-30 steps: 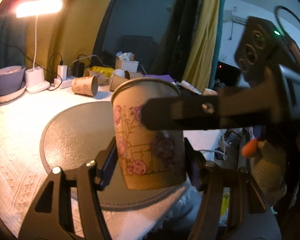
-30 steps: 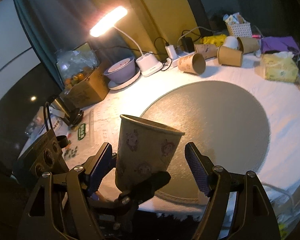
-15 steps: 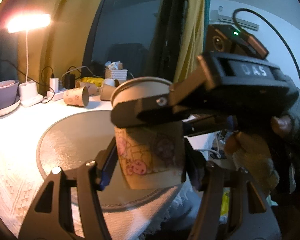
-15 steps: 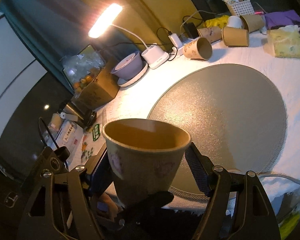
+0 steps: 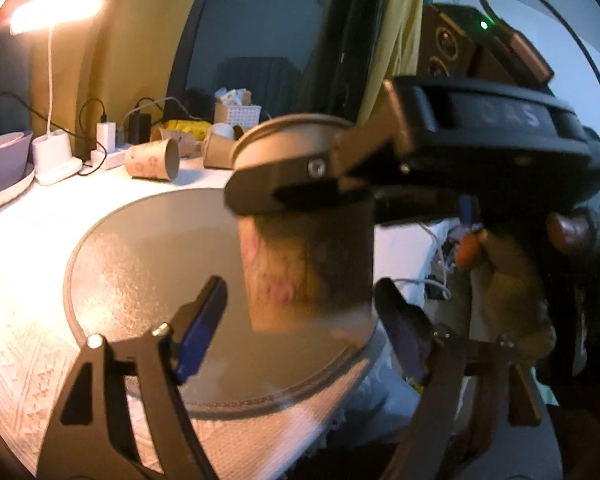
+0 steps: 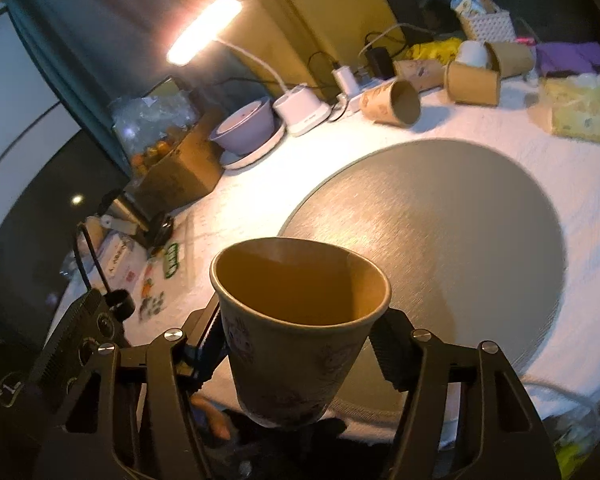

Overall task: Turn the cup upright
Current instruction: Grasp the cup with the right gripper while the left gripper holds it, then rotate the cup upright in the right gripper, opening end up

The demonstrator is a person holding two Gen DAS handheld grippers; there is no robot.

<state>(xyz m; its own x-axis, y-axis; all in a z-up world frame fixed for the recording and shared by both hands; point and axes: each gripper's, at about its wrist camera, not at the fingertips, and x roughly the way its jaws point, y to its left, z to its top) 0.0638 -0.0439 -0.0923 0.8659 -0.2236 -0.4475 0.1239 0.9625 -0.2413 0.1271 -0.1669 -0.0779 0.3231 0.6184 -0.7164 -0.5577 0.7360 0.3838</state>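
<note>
My right view shows the paper cup mouth-up at lower centre, clamped by the right gripper. Only my left view shows the left gripper spread wide, clear of the cup's sides (blurred), above the round grey mat.

Warm light comes from a white gooseneck desk lamp with a glowing bar head at the back left corner of the white-clothed table, its head blown out to glare. The printed brown paper cup is motion-blurred in the left view. Fisheye bending curves everything near the picture edges, and the corners fall dark.
</note>
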